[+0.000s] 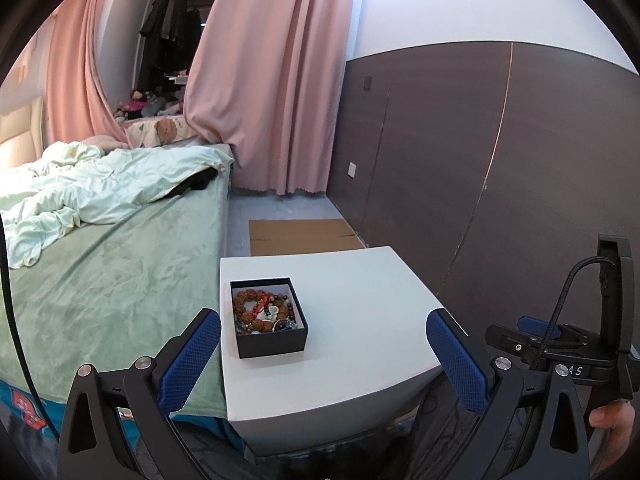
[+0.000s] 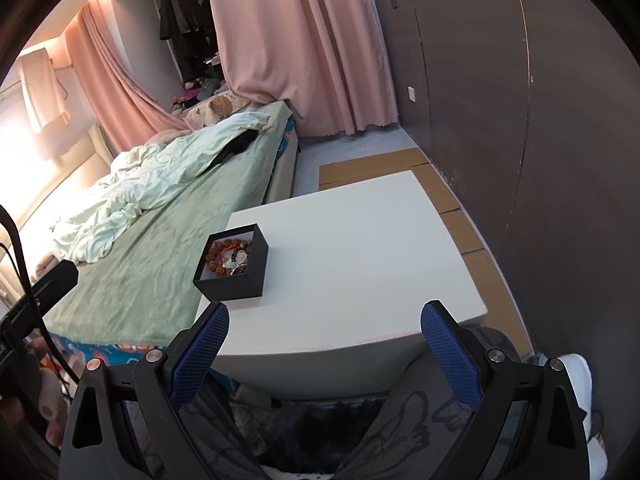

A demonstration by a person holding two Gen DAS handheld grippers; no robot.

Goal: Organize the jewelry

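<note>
**Left wrist view: jewelry gathered in the black box, both my grippers spread wide**

I hold my left gripper (image 1: 324,336) low, in front of the white table (image 1: 360,300), its jaws wide apart and nothing between the blue, cross-hatched pads (image 1: 188,364). My right gripper (image 2: 324,332) sits the same way: fingers spread, empty, aimed across the tabletop.

The black box (image 1: 272,344) stands near the table's left edge, close to the bed (image 1: 120,280), within easy reach of either hand. It is square, matte and lidless, with a pale lining. Inside lies a bracelet of knobbly brown beads (image 1: 250,312) with a red tassel, tangled with smaller dark beads and some whitish pieces I cannot make out singly. No jewelry shows on the bare tabletop around it.

With everything in the box, this could be a heap waiting to be sorted out or pieces already put away; I can't tell which. The smooth table would let the light box slide if nudged from the side.
</note>
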